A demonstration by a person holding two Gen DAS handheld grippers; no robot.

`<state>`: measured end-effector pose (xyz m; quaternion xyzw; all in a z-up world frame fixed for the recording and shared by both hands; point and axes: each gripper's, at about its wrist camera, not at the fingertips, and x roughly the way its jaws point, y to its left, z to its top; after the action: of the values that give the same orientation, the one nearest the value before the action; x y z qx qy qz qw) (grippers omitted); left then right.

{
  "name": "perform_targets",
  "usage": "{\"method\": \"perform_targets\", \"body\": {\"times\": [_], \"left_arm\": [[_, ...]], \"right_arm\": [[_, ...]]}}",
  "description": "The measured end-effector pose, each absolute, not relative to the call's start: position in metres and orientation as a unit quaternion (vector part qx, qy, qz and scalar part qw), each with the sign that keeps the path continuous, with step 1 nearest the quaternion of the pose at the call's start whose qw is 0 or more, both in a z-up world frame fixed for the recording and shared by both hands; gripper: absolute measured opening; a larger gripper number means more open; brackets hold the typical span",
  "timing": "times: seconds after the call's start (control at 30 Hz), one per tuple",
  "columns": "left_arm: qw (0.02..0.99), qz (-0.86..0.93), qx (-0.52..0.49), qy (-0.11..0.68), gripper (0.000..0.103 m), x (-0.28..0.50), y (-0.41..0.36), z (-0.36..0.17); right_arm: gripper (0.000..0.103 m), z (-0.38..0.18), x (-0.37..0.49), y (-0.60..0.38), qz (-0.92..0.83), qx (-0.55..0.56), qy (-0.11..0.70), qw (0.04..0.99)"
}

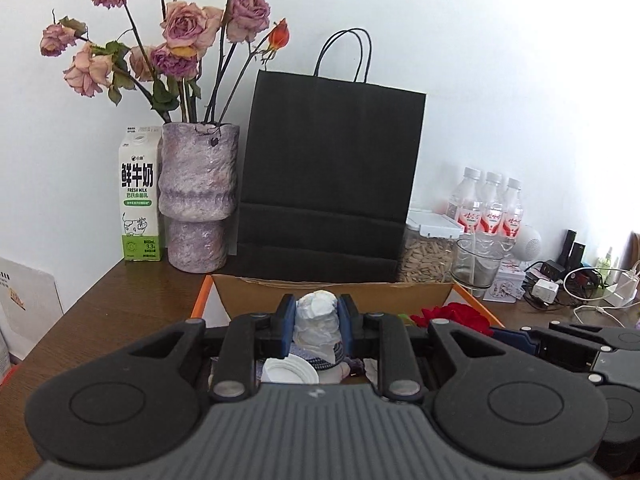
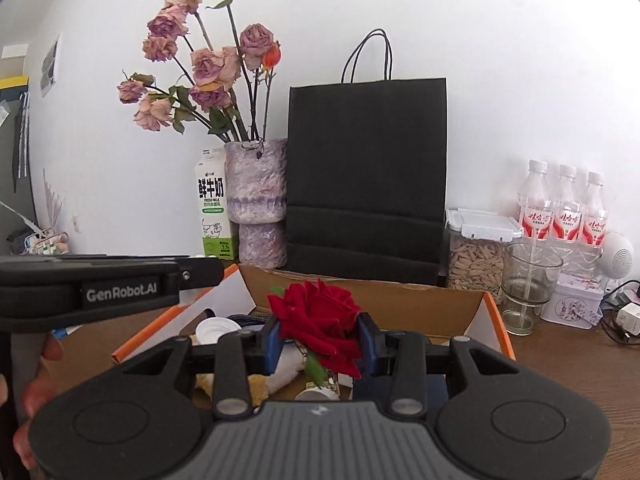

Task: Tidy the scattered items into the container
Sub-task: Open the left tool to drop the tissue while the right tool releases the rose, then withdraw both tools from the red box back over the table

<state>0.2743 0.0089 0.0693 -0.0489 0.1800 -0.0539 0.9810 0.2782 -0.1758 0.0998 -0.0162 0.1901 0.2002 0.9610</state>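
Left gripper (image 1: 317, 322): its blue-padded jaws are closed narrowly on a crumpled white paper wad (image 1: 316, 316), which stands upright between the pads and rises a little above them. Below the held wad, inside the box, lie a white plastic lid (image 1: 289, 369) and a dark braided cord (image 1: 326, 362).

Right gripper (image 2: 319, 344): its jaws clamp a red rose (image 2: 318, 318) at the sides of the bloom; the flower bulges above and in front of the pads, and a green leaf (image 2: 314, 368) hangs beneath. In the left wrist view the same rose shows just to the right of the left gripper, so the two tools are side by side.

Both grippers hang over the open cardboard box (image 2: 400, 300), orange on the outside with brown flaps, which rests on a dark wooden table (image 1: 120, 300). In the right wrist view its contents include the white lid and a rolled white cloth (image 2: 286, 372).

Behind the box, against the white wall, from left to right: a fresh milk carton (image 1: 140, 200), a mottled purple vase (image 1: 198, 196) of dried roses (image 1: 180, 28), a black paper bag (image 1: 328, 176), a seed-filled jar (image 2: 476, 264), an empty glass (image 2: 528, 284) and three water bottles (image 2: 564, 208).
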Motion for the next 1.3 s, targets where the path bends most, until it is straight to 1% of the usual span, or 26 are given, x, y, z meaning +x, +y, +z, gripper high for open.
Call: {"method": "perform_targets", "body": {"times": [0.27,0.43,0.53,0.57,0.6,0.63,0.67,0.7,0.73,0.77,0.9,1.3], "left_arm": [[0.973,-0.020,-0.066,0.222,0.023,0.306,0.035,0.044],[0.968,-0.011,-0.066,0.242,0.023,0.312,0.043,0.033],[0.968,-0.014,-0.062,0.241,0.026,0.311,0.041,0.034],[0.969,-0.012,-0.061,0.238,0.029,0.310,0.040,0.034],[0.970,-0.009,-0.059,0.235,0.035,0.308,0.039,0.035],[0.971,-0.008,-0.057,0.232,0.042,0.307,0.038,0.036],[0.973,-0.005,-0.056,0.226,0.061,0.305,0.037,0.038],[0.975,-0.001,-0.056,0.217,0.083,0.301,0.036,0.040],[0.977,0.003,-0.055,0.207,0.093,0.298,0.036,0.042],[0.979,0.009,-0.053,0.195,0.103,0.294,0.035,0.044],[0.985,0.009,-0.042,0.167,0.103,0.283,0.029,0.052],[0.986,-0.008,-0.043,0.163,0.103,0.268,0.024,0.053]], "right_arm": [[0.038,0.068,0.315,-0.166,0.201,-0.014,0.233,0.951],[0.038,0.060,0.309,-0.165,0.211,-0.020,0.230,0.950],[0.038,0.061,0.309,-0.166,0.212,-0.017,0.229,0.950],[0.039,0.061,0.308,-0.166,0.212,-0.017,0.229,0.950],[0.040,0.061,0.308,-0.167,0.212,-0.015,0.227,0.950],[0.049,0.062,0.307,-0.168,0.213,-0.011,0.224,0.951],[0.068,0.063,0.306,-0.169,0.214,-0.009,0.224,0.951],[0.079,0.064,0.305,-0.171,0.214,-0.007,0.222,0.951],[0.097,0.066,0.303,-0.173,0.210,-0.005,0.215,0.954],[0.103,0.068,0.301,-0.175,0.205,-0.006,0.207,0.957],[0.103,0.075,0.296,-0.181,0.199,-0.004,0.202,0.959],[0.103,0.084,0.280,-0.197,0.188,-0.008,0.196,0.962]]}}
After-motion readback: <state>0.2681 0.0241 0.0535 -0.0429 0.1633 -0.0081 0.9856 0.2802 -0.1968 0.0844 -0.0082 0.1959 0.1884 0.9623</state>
